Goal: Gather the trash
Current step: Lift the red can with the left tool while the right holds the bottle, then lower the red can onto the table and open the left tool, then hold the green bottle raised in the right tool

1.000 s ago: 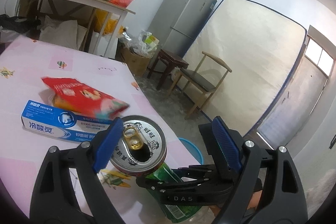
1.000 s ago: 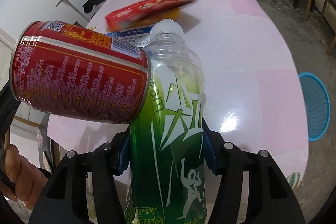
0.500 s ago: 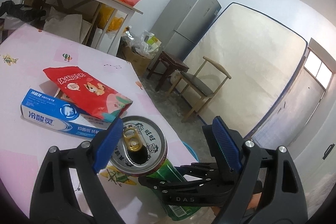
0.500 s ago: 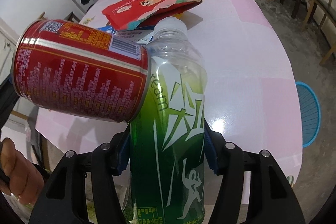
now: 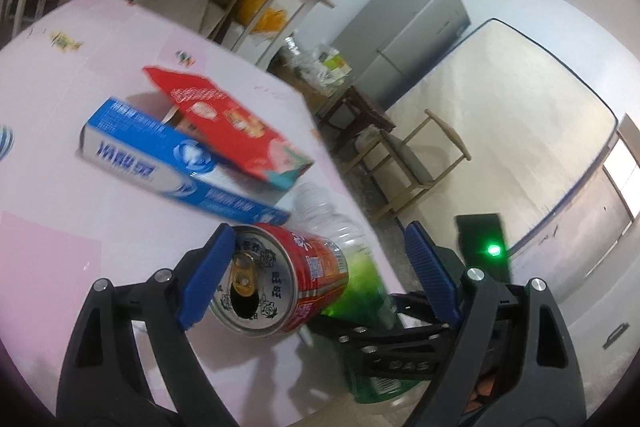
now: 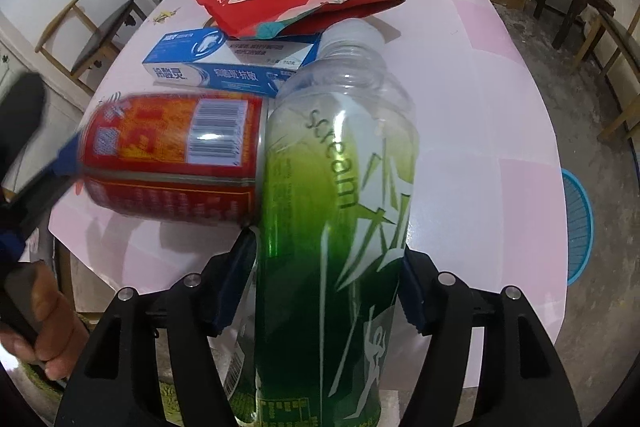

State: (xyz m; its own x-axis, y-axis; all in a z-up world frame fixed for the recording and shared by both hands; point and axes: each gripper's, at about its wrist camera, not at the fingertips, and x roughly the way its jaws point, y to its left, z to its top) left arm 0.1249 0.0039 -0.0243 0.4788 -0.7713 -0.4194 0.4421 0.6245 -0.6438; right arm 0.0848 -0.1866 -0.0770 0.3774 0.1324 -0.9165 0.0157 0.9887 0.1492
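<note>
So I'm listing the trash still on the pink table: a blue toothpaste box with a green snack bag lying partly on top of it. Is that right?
Not quite: the snack bag is red, not green. The right wrist view shows it lying partly on the blue toothpaste box on the pink table. The green thing is the bottle between the right hand-held gripper's fingers.

Ahead of me a grey fridge (image 5: 404, 35) is standing beside a mattress (image 5: 508, 131) that is leaning on the wall, and a wooden chair (image 5: 412, 163) is sitting before it, near my pink desk (image 5: 80, 227).
</note>
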